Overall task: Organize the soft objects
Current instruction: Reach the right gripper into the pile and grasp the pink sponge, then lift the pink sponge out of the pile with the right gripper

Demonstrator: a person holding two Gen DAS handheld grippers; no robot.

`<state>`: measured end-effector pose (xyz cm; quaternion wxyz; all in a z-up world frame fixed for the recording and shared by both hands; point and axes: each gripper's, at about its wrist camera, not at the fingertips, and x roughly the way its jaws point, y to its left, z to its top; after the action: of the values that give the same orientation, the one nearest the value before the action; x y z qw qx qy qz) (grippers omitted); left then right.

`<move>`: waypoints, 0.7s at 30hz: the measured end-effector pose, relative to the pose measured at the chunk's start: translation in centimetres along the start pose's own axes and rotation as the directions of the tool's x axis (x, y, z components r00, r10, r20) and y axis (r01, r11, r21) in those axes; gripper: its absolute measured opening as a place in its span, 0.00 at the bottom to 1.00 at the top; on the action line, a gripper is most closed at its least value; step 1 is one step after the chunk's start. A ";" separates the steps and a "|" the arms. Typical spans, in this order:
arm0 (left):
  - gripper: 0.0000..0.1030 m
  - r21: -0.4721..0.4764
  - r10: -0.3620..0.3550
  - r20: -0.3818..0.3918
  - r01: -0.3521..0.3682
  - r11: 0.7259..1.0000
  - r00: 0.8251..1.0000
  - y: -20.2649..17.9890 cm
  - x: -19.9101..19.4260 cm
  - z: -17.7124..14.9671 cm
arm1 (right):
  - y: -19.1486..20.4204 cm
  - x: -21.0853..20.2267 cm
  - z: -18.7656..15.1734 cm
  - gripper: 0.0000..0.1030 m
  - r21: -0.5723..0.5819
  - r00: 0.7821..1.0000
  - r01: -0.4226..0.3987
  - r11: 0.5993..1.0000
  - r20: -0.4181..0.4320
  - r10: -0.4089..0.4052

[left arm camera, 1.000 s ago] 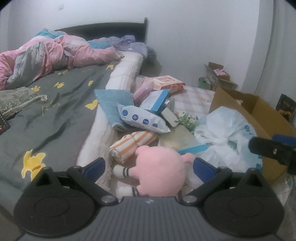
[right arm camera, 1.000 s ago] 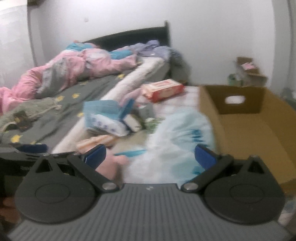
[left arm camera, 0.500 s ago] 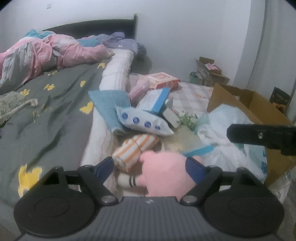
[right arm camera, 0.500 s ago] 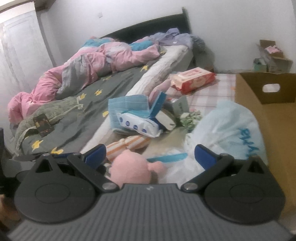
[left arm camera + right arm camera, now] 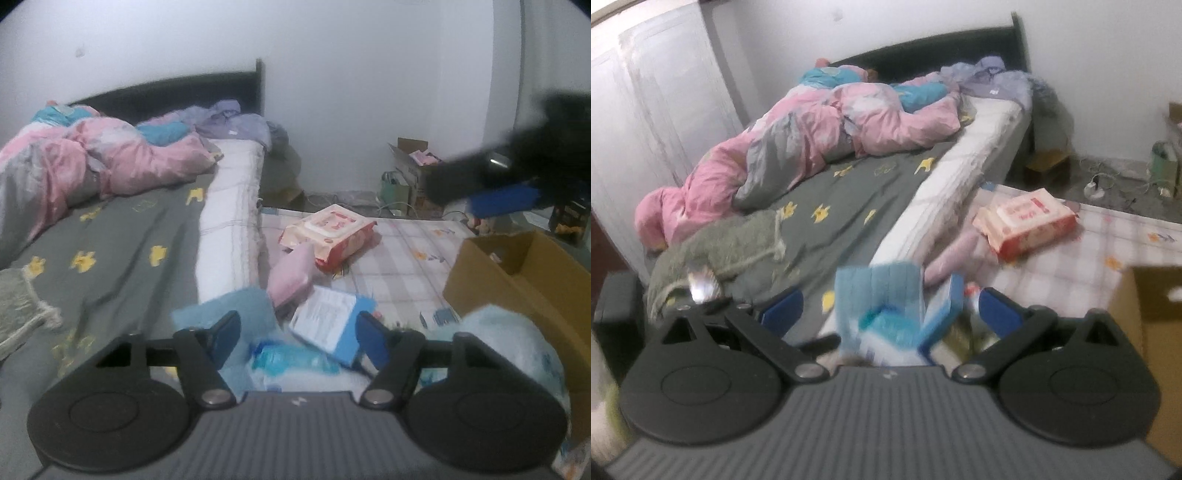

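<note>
Left gripper (image 5: 299, 341): jaws part-way apart and closing, with nothing pressed between the blue pads – the pile of packs only shows beyond them.
Right gripper (image 5: 890, 314): jaws spread wide, nothing held; from the left wrist it shows as a dark blur at the upper right, up off the pile.
Soft things: they lie on the checked mattress (image 5: 406, 254) on the floor beside the bed (image 5: 122, 236) – a light-blue towel (image 5: 236, 306), a blue-and-white pack (image 5: 325, 321), a pink pouch (image 5: 291, 275), a red-and-cream wipes pack (image 5: 332, 232) further off, and a pale plastic bag (image 5: 517, 332) against the cardboard box (image 5: 517, 280).
Bedding: a pink quilt (image 5: 812, 147) is bunched at the head of the bed, a grey-green knit (image 5: 731, 243) at its near side.
Step in hand, as I judge it: both grippers look to be between picks, choosing the next item.
Doing it well: settle on one soft thing, come down over its middle with jaws wider than the bulk, and pinch a full fold, not a loose corner, so it does not drag its neighbours along; the box looks like the likely place for it.
Writing: the wipes pack has a printed label on its lid and the blue-and-white pack a panel of small print, but both are too blurred to read; no brand can be made out.
</note>
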<state>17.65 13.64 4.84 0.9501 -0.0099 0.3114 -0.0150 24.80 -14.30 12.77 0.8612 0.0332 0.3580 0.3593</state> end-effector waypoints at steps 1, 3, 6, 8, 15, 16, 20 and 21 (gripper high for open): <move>0.60 -0.015 -0.005 -0.019 0.004 1.000 1.000 0.3 1.4 0.5 | -1.2 1.9 1.3 0.97 0.037 1.000 -0.005 0.999 -0.016 0.006; 0.49 -0.040 0.008 -0.067 -0.010 0.999 0.998 0.8 4.4 1.6 | -3.8 6.1 3.5 0.92 0.134 0.998 -0.014 0.991 -0.065 0.023; 0.36 -0.052 0.044 -0.121 -0.050 0.997 0.992 1.6 8.1 2.5 | -7.2 12.2 5.2 0.80 0.260 0.990 0.011 0.966 -0.141 0.027; 0.34 -0.058 0.057 -0.149 -0.066 0.996 0.987 2.2 9.8 2.7 | -8.9 16.2 5.3 0.73 0.315 0.981 0.039 0.948 -0.193 0.024; 0.33 -0.076 0.046 -0.188 -0.062 0.995 0.981 2.8 11.7 2.5 | -12.9 25.6 3.8 0.45 0.415 0.953 0.106 0.904 -0.301 0.027; 0.33 -0.080 0.042 -0.191 -0.058 0.995 0.981 2.8 11.7 2.4 | -13.1 26.2 3.5 0.37 0.427 0.952 0.091 0.899 -0.302 0.048; 0.33 -0.108 0.015 -0.195 -0.036 0.994 0.981 2.9 11.7 2.3 | -13.9 27.3 2.6 0.20 0.510 0.950 0.016 0.860 -0.276 0.146; 0.33 -0.115 0.005 -0.192 -0.028 0.993 0.981 2.9 11.5 2.4 | -14.1 27.1 2.6 0.09 0.528 0.953 -0.005 0.849 -0.256 0.164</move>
<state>28.37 16.15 -0.12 0.9137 -0.0615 0.4016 0.0102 48.04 -6.81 -5.87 0.7408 0.2278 0.5627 0.2875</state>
